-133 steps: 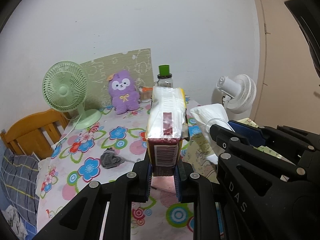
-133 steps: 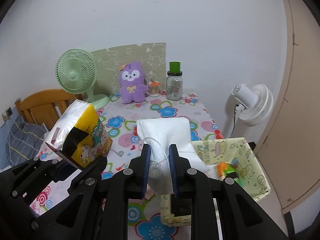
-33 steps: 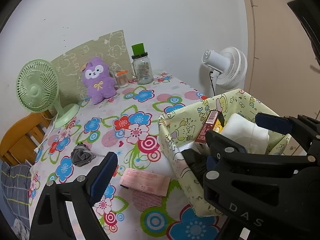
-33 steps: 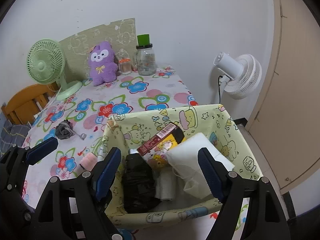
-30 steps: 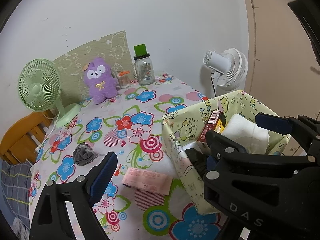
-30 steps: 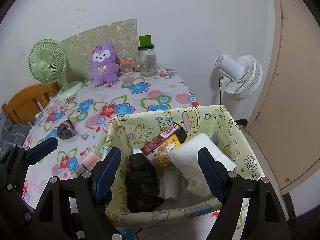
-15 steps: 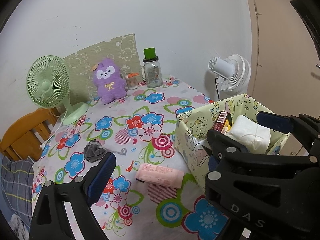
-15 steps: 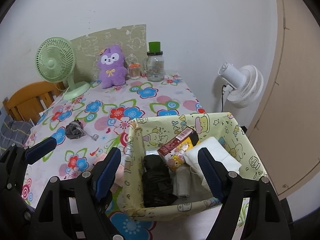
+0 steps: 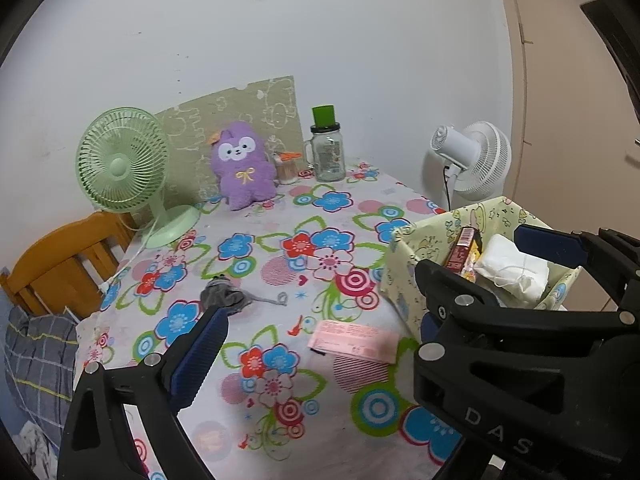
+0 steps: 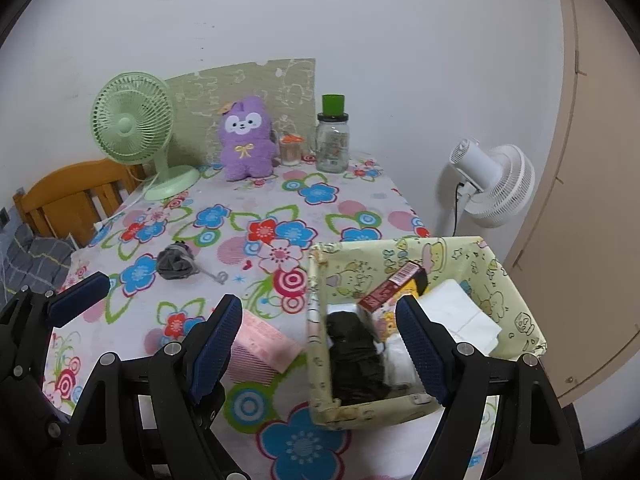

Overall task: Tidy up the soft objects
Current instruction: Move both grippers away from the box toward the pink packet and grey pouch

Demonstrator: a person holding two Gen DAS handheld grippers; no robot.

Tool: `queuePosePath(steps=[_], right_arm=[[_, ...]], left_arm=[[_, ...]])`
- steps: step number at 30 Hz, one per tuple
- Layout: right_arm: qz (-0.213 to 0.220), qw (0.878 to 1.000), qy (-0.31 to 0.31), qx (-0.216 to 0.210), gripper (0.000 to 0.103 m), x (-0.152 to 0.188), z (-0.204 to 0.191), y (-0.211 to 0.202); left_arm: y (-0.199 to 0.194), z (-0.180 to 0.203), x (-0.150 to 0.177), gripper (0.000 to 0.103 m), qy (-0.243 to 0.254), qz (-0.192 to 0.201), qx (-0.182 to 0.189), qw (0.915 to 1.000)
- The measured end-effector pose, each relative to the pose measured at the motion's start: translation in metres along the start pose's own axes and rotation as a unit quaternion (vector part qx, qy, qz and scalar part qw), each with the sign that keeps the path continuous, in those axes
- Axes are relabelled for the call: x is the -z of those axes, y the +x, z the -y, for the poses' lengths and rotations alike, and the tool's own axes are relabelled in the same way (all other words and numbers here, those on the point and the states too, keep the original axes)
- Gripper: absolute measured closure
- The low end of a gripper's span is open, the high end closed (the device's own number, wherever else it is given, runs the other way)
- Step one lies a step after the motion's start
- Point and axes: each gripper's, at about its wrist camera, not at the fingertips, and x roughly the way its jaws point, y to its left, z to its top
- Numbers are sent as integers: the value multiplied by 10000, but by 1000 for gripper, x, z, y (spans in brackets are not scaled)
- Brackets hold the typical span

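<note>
While both tongs (image 10: 318,340) gape empty — left opening — pink pack (image 9: 354,340) lies flat, long axis toward basket (image 10: 404,406).

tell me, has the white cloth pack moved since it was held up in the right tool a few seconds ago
Yes. The white cloth pack now lies inside the yellow fabric basket, beside the red-ended packet; the right tool is open and empty.

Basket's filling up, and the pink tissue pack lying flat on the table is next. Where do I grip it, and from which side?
Take the pink tissue pack across its short width, near the middle, coming down from above. It lies flat with its long sides clear, though one end is close to the basket. The right gripper, open and empty, looks nearest.
</note>
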Motion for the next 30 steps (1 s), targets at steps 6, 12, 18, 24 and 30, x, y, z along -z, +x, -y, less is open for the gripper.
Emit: queuePosePath(steps=[6, 12, 18, 24, 30], right_arm=[[108, 9999, -109, -79, 21, 1, -16, -6], [163, 9995, -219, -181, 21, 4, -32, -10], [218, 9987, -350, -283, 21, 7, -47, -10], [169, 9984, -377, -382, 21, 12, -56, -6], [63, 9982, -341, -487, 22, 18, -63, 5]], left_arm=[[-9, -14, 5, 4, -74, 65, -82, 9999], [-16, -27, 12, 3, -156, 90, -171, 9997], [-18, -39, 20, 3, -236, 75, -251, 9994], [-17, -48, 27, 3, -268, 64, -282, 9992], [-12, -56, 36, 3, -314, -30, -307, 9990]])
